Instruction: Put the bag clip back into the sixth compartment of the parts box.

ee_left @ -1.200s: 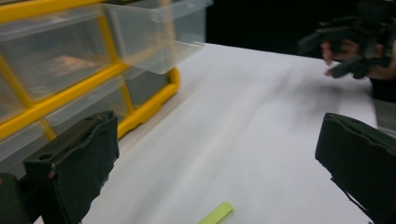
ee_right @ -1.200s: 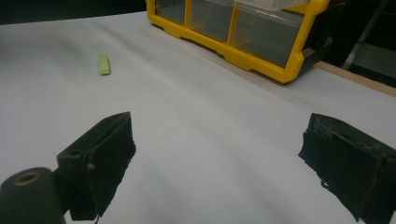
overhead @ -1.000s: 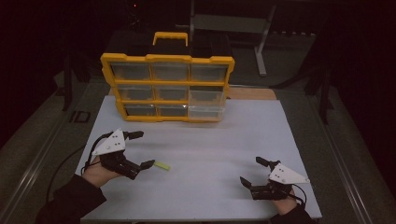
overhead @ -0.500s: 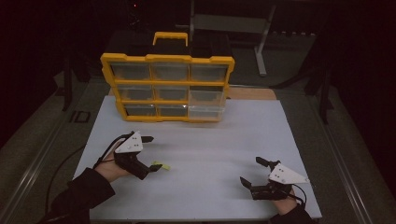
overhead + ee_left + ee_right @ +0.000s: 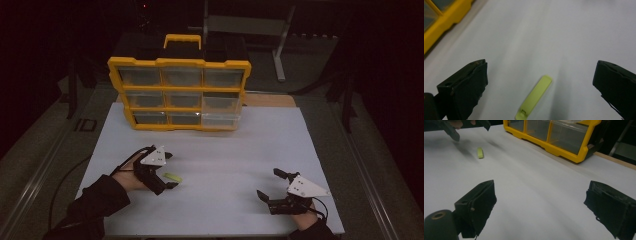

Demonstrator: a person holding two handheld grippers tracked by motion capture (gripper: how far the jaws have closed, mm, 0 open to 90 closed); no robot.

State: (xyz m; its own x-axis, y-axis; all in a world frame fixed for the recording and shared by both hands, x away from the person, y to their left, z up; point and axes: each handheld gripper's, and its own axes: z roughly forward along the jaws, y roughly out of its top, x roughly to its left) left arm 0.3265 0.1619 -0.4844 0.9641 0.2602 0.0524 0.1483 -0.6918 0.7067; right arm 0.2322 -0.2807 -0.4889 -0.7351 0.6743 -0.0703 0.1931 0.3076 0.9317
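Yellow-green, flat, oblong plastic piece [image 5: 173, 177] lies flat on the white table surface [image 5: 225, 150], towards the near left of the high view, with the left gripper [image 5: 169, 170] around it: in the left gripper view the piece [image 5: 534, 97] sits between the two black jaws, which stand wide apart and do not touch it, and its near end is cut off by the bottom edge of that view. A small tab or notch shows at that near end; no writing can be read on it. The right gripper [image 5: 270, 185] rests at the near right of the table, well apart from the piece, its jaws also spread wide with nothing between them. In the right gripper view the piece [image 5: 480, 152] appears small and far off, just beside the left gripper's [image 5: 469, 128] dark jaws. A yellow plastic organiser case with clear-fronted compartments [image 5: 180, 95] stands at the far side of the table; its contents are too dim to make out, and no brand or label is legible. The surroundings are dark.
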